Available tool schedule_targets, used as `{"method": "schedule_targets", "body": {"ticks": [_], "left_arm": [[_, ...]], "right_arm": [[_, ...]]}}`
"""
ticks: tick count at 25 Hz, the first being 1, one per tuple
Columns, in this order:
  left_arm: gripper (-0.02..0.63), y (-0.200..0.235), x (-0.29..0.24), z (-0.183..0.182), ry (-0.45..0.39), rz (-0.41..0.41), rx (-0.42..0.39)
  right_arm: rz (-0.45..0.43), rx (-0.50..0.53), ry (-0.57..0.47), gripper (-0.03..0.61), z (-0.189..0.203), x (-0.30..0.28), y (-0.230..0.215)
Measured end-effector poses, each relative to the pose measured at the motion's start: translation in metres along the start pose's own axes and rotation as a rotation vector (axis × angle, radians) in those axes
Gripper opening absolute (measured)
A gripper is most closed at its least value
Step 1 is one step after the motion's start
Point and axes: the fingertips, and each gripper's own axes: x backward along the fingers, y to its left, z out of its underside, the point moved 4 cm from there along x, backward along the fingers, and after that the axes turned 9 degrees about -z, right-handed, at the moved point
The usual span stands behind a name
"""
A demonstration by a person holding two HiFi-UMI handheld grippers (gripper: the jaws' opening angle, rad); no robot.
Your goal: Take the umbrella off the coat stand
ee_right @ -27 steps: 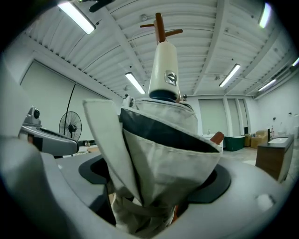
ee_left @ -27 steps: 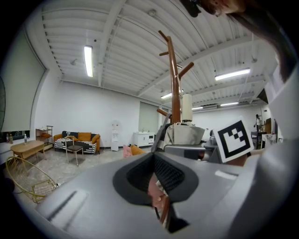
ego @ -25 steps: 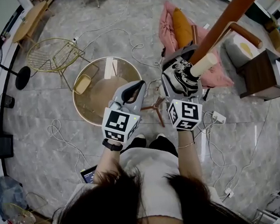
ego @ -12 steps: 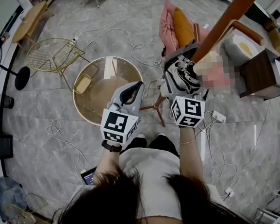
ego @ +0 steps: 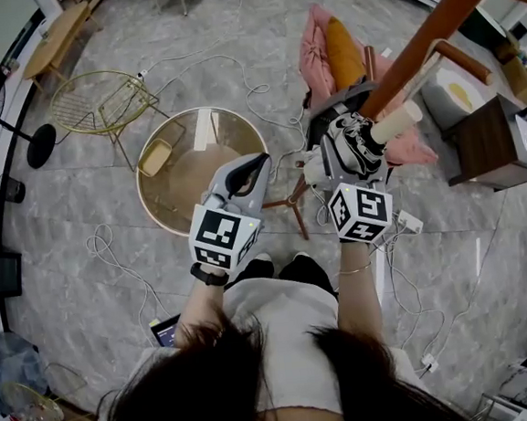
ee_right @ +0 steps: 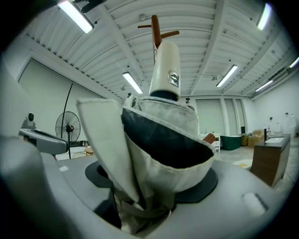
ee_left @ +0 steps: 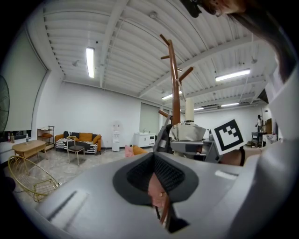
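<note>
At centre right, the folded umbrella [ego: 352, 144] against the coat stand [ego: 431, 27] is pinched by the right gripper [ego: 355, 169], jaws just closed on its fabric; a firm hold is advised before it is lifted clear.

Staged lounge: sofa [ee_left: 79, 140], coffee table [ego: 175, 193]

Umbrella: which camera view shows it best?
The right gripper view: the umbrella fills it, folded pale fabric and cream handle. The head view shows it small from above; the left gripper view, distant, beside the coat stand.
</note>
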Motion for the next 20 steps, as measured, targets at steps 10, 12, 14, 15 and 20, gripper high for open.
{"method": "schedule_targets", "body": {"ticks": [10,12,14,15,20], "left_arm": [[0.058,-0.008,-0.001,-0.004,-0.01,0.02,0.001],[0.057,-0.011,-0.001,-0.006,-0.013,0.02,0.002],[0.058,-0.015,-0.001,-0.008,-0.017,0.021,0.001],[0.057,-0.016,-0.001,-0.01,-0.02,0.021,0.0],[0.058,-0.03,-0.001,-0.017,-0.032,0.025,-0.003]], "right_arm": [[-0.016,0.005,-0.021,0.325,-0.012,0.018,0.004],[-0.023,-0.002,-0.031,0.324,-0.016,0.023,0.003],[-0.032,0.001,-0.042,0.322,-0.023,0.028,0.004],[-0.036,0.005,-0.049,0.322,-0.027,0.03,0.004],[-0.053,0.004,-0.092,0.322,-0.049,0.045,0.001]]}}
